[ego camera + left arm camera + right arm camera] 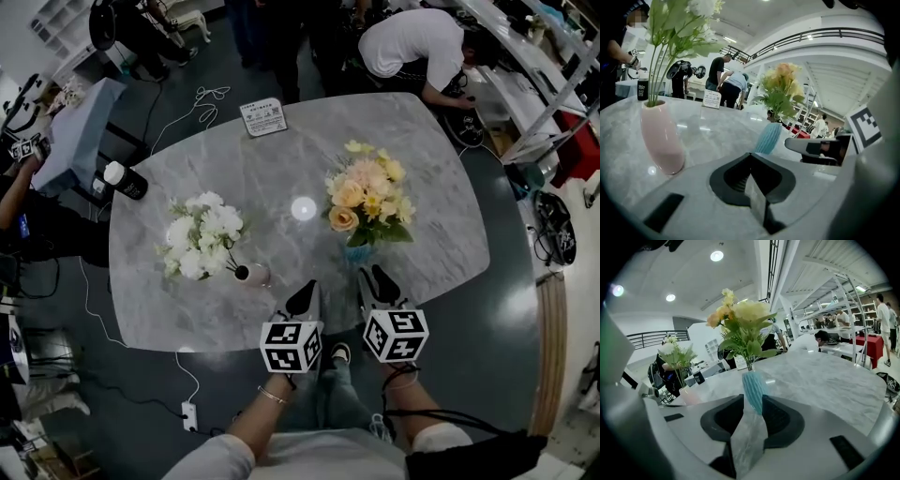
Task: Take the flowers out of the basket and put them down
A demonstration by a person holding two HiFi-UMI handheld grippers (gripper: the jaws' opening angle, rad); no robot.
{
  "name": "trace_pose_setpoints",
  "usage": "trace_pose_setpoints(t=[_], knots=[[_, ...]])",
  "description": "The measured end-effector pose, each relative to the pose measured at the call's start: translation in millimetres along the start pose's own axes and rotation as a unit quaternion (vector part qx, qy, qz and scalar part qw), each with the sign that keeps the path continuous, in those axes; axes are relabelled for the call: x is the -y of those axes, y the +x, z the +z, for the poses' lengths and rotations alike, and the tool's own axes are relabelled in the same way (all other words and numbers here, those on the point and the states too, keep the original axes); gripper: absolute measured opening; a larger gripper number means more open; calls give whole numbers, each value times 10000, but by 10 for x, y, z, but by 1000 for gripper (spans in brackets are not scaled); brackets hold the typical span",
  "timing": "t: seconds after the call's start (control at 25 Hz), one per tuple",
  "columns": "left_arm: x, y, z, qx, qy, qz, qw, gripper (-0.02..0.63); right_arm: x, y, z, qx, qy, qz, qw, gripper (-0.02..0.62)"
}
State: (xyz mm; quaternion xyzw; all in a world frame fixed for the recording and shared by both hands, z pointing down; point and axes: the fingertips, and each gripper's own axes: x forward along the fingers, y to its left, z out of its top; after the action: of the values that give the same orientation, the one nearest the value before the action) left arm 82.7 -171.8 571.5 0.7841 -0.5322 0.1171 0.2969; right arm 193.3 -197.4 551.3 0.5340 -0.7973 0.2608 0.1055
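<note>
A grey marbled tabletop [281, 159] stood on a dark grey floor [506, 309]; beyond its far right corner a person in a white shirt [412, 42] bent beside white shelving [525, 52]; a white power strip [188, 413] lay off its near left corner; round ceiling lights [716, 256] glowed above it.

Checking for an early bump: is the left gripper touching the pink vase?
Apart. The head view shows bare table between the left gripper and the pink vase.
</note>
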Motion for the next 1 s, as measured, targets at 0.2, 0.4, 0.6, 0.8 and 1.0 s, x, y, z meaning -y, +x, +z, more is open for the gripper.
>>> trace_pose_setpoints(t=[0.2,0.4,0.6,0.8,1.0], knots=[[-13,74,-32,-59,10,-24,10000,8,-5,158,58,-40,-211,112,9997,144],[-17,121,-76,-116,50,-91,9999,8,0,313,81,-67,-387,142,9991,183],[-39,127,-157,-207,7,-125,9997,8,-1,422,102,-94,-510,133,9986,204],[-28,142,-179,-261,42,-162,9995,8,-3,502,143,-129,-699,101,9974,216],[-17,159,-118,-210,83,-235,9995,8,33,570,154,-158,-721,67,9972,216]])
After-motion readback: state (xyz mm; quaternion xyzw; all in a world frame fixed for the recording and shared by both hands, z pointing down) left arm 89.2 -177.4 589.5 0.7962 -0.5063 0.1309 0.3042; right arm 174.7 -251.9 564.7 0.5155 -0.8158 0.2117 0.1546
